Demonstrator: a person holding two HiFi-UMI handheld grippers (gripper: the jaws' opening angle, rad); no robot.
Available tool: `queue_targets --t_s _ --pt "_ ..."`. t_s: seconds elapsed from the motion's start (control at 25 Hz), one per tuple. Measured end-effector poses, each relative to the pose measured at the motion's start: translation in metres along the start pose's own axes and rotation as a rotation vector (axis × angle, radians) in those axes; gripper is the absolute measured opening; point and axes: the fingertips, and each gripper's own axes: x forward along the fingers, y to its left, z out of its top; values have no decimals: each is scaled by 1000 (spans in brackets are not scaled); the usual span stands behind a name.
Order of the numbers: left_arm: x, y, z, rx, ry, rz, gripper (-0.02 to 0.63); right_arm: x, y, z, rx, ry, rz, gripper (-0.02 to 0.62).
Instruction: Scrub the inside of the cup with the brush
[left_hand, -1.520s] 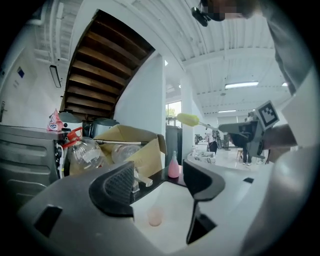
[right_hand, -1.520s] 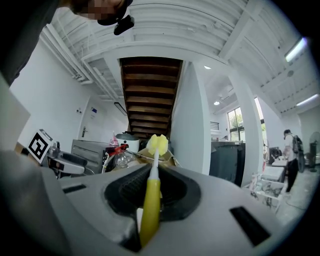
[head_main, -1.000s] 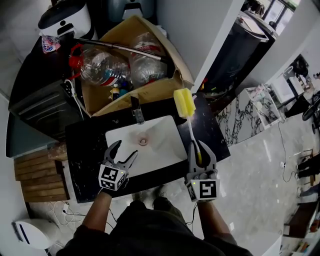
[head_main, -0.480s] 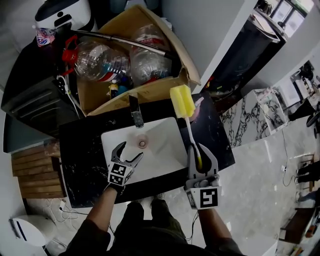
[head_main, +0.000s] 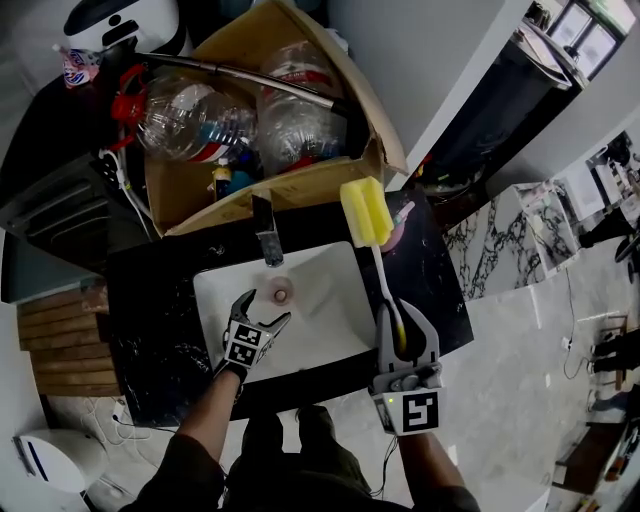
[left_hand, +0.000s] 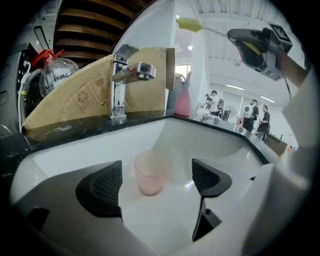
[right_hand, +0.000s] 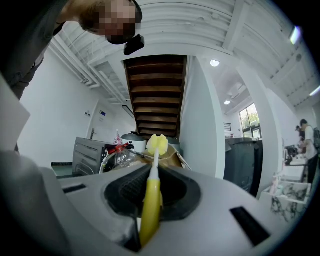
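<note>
Left gripper (head_main: 265, 308), jaws just opened wide with nothing between them, is nearer: upright cup (left_hand: 150, 172) stands just ahead in line, right gripper (head_main: 403, 312) clenching the brush (head_main: 381, 270).

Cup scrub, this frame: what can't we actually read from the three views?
- Inside of the cup: blurred in the left gripper view, too small in the head view; clean or dirty unknown.
- Brush handle end: buried between the right gripper's jaws.
- Pink item on the counter: half hidden behind the brush head, head view.

Sink basin (head_main: 325, 295) open round cup (head_main: 281, 294); faucet (head_main: 266, 230) overhangs behind.
</note>
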Motion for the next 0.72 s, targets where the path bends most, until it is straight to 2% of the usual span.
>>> queue_targets --t_s 0.36,0.72 --pt "45 11 -45 13 80 -2 425 9 -11 -17 -1 27 1 38" --pt "76 16 -53 36 112 -13 423 20 -16 -33 -1 52 11 37"
